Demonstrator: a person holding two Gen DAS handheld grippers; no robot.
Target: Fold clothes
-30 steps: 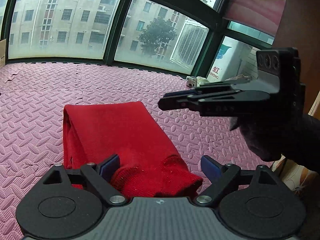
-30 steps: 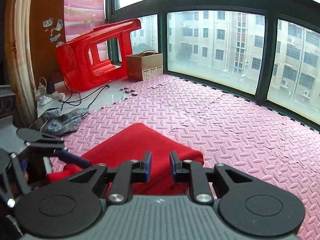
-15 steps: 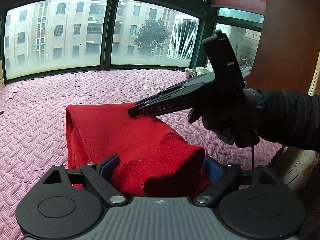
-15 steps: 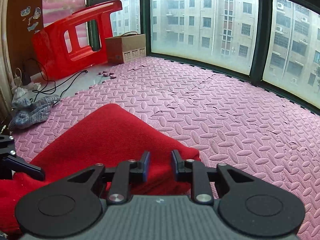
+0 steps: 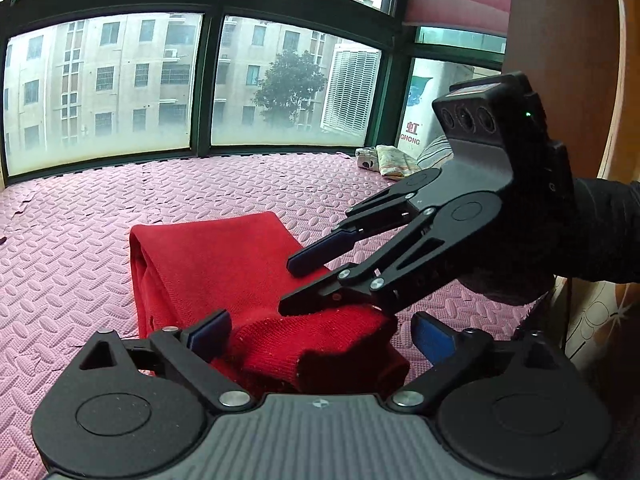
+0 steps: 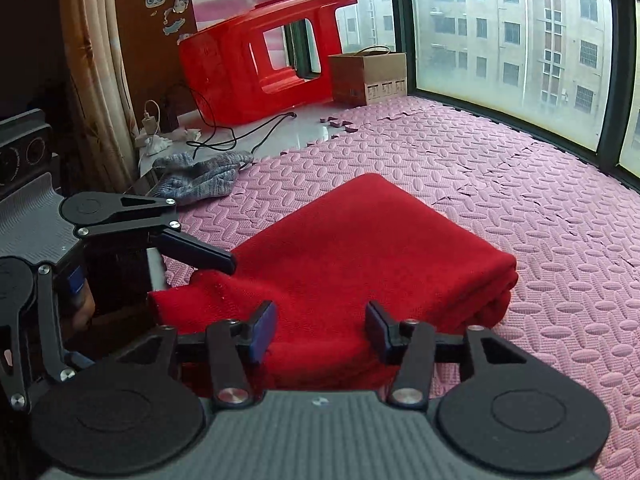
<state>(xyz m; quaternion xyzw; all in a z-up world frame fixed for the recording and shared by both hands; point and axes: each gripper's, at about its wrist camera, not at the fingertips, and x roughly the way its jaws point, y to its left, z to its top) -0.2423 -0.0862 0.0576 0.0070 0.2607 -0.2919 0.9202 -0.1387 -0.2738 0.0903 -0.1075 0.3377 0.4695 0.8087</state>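
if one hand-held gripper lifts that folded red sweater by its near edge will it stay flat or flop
Probably flop: the red sweater is soft knit in loose stacked layers. Its ribbed end already bunches and curls, so the folds would likely fall open. It looks light and unlikely to slip.

A: Background items, right wrist view. Pink foam floor mat (image 6: 460, 168), interlocking tiles, some seams lifted. Red plastic stool (image 6: 256, 60) tipped on its side at the mat's far left corner.

B: Beside it?

A: Cardboard box (image 6: 368, 76) against the window, just right of the stool. Black cable (image 6: 240, 136) on bare floor. Grey knit cloth (image 6: 200, 176) at the mat's left edge.

B: Left wrist view?

A: Small pile of light fabrics (image 5: 388, 158) at the mat's far right corner. Apartment building (image 5: 104, 80) outside.
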